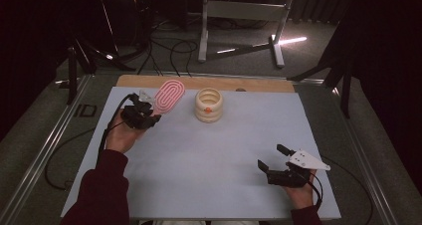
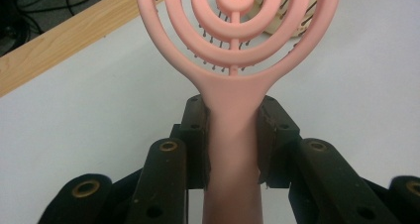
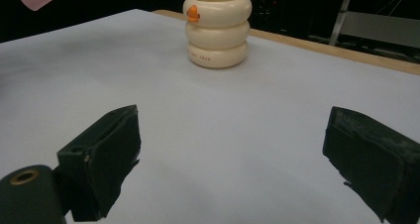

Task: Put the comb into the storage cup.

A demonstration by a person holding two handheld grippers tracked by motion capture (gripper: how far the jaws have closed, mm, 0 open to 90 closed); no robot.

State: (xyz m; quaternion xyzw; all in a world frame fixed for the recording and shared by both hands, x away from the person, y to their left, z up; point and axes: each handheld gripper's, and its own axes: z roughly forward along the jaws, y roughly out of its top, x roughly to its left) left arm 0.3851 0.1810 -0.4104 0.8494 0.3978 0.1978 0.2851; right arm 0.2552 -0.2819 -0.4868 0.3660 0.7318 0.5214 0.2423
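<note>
A pink hairbrush (image 1: pixel 168 96) with an oval head of rings is held off the table at the back left, head pointing away and to the right. My left gripper (image 1: pixel 149 116) is shut on its handle (image 2: pixel 233 149), both pads pressing its sides. A cream ribbed holder (image 1: pixel 208 105) with a small orange mark stands upright just right of the brush head; it also stands ahead in the right gripper view (image 3: pixel 217 28). My right gripper (image 1: pixel 271 156) rests open near the front right of the table, nothing between its pads (image 3: pixel 106 154).
The table (image 1: pixel 209 160) wears a pale blue-grey sheet, with a wooden strip (image 1: pixel 209 82) along its far edge. Metal rails run down both sides. Cables and a metal stand (image 1: pixel 239 21) lie on the floor beyond.
</note>
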